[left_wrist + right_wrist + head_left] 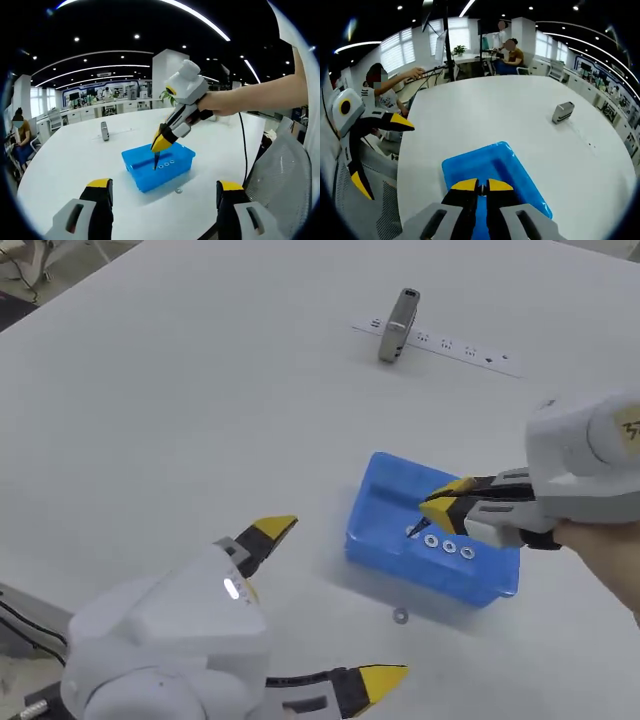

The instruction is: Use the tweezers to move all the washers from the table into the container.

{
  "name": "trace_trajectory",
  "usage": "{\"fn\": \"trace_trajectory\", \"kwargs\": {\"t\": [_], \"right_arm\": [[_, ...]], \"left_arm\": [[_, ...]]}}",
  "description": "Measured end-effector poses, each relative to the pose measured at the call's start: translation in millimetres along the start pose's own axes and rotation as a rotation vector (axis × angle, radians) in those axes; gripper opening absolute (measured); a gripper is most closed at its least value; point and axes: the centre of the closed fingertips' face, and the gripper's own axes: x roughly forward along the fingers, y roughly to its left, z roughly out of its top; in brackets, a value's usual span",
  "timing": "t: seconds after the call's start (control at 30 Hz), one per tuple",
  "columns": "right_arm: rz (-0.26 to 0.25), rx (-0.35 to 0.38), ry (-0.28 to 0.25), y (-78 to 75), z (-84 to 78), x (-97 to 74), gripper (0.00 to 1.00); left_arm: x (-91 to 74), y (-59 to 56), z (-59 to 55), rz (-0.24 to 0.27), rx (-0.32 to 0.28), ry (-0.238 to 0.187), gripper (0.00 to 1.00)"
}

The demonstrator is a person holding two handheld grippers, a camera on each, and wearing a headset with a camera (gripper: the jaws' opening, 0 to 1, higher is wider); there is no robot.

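3 washers (449,547) lie in a short row on the floor of the blue container (385,490), close to its front wall, side by side and just apart from one another. 1 more, the loose washer (400,616), lies flat on the white table (200,390) just outside that front wall, on the side nearer the person.

Thin dark tweezers (156,160) reach down into the container, their tip at the end of the row; whether the tip carries anything is too small to tell. The right gripper (437,505) has its 2 yellow-tipped jaws clenched on the tweezers. In the right gripper view the jaws stand pressed together, with the dark shaft running out between them over the blue tray. A bare hand and forearm hold this gripper above the container's right side.

The left gripper (335,602) hangs over the table beside the container, touching nothing, its 2 jaws spread wide apart and holding nothing.

Farther back on the table a small grey device (398,325) stands beside a flat white power strip (450,343), both well apart from the container. A mesh-backed chair (280,170) sits at the table's edge.
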Motion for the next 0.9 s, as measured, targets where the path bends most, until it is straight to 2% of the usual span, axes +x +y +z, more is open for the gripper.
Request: {"fn": "trace_trajectory", "kwargs": {"t": [0.1,0.37,0.6,0.7,0.8,0.9], "right_arm": [[-0.008,-0.01,0.019,-1.5,-3.7,3.2,0.02],[-0.03,-0.021,0.005,-3.4,-2.7,-0.1,0.02],[-0.053,-0.026,-0.044,1.1,9.1,-23.2,0.02],[-0.065,-0.026,-0.08,5.9,15.9,-35.6,0.02],[-0.08,-0.014,-0.143,15.5,25.1,-50.0,0.02],[-0.069,-0.007,-0.165,25.8,26.8,-56.3,0.02]], "left_arm": [[-0.1,-0.2,-0.2,-0.001,0.001,0.001,0.87],[0.0,-0.6,-0.5,-0.003,0.003,0.004,0.87],[0.1,-0.4,-0.9,-0.003,0.003,0.005,0.87],[0.3,-0.6,-1.2,-0.004,0.006,0.008,0.86],[0.3,-0.9,-0.9,-0.005,0.005,0.006,0.86],[0.4,-1.0,-1.2,-0.005,0.005,0.008,0.86]]}}
